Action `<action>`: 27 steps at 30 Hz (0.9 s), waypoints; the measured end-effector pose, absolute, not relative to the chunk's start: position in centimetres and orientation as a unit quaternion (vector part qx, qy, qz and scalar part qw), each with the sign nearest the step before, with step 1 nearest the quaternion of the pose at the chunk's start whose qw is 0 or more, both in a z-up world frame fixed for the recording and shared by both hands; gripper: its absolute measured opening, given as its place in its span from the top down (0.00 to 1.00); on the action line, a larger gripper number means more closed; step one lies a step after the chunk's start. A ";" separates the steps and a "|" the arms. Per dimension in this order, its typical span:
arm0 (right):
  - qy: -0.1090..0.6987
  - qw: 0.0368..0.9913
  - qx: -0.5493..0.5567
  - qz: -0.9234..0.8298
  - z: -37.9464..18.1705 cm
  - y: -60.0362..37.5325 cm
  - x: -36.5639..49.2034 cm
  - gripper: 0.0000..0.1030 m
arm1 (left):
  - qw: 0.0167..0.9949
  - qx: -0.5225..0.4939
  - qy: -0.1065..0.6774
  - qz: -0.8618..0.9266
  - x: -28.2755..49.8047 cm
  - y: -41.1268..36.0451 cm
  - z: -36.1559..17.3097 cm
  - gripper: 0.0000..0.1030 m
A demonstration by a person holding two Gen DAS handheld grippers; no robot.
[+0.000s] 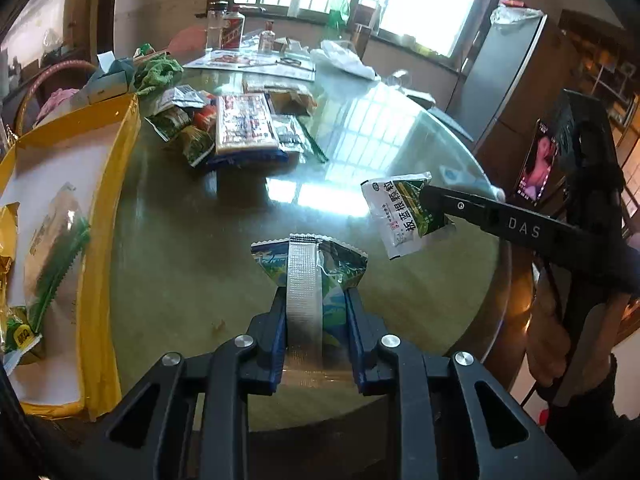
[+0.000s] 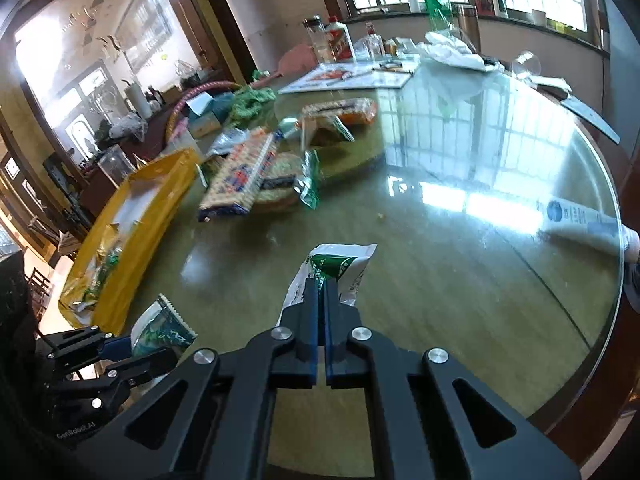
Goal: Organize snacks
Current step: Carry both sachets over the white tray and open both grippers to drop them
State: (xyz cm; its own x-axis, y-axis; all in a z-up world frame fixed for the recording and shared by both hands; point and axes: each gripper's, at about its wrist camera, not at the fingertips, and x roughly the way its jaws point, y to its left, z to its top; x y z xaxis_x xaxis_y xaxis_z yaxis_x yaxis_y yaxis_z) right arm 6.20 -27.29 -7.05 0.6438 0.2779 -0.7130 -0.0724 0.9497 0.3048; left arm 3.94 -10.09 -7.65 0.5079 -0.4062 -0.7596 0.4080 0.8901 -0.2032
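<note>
Packets are clear of the table [image 1: 180, 280]: left gripper [image 1: 316, 304] pinches a foil packet [image 1: 310, 268], right gripper [image 2: 322, 300] pinches a white sachet [image 2: 340, 268], probably bound for the yellow box [image 1: 100, 208].

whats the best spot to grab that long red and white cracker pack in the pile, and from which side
Grip the long red and white cracker pack across its narrow width near the blue near end, coming from above on the open table side. It lies flat atop the other packets, and the far side looks crowded.
</note>
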 end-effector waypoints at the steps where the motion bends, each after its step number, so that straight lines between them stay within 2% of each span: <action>1: 0.407 0.900 0.123 0.097 -6.8 -27.2 6.1 0.97 | 0.871 -0.004 0.433 -0.234 3.9 -9.9 -7.3 0.76; 7: 0.382 0.908 0.121 0.124 -4.5 -25.8 5.3 0.97 | 0.888 -0.030 0.399 -0.226 3.2 -8.0 -4.0 0.76; 16: 0.359 0.905 0.103 0.203 -1.2 -19.2 7.2 0.97 | 0.923 -0.079 0.356 -0.127 5.9 0.6 0.5 0.76; 27: 0.372 0.879 0.076 0.288 -0.3 -7.1 15.0 0.97 | 0.916 -0.118 0.381 -0.035 12.9 9.5 -1.2 0.76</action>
State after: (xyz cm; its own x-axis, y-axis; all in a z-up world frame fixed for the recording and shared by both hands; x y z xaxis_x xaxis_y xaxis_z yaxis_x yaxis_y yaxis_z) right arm 14.95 -7.10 -0.32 0.5570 0.5631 -0.6105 -0.4496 0.8225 0.3484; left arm 12.92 9.55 -1.24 0.7073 -0.1536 -0.6901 -0.0261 0.9698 -0.2425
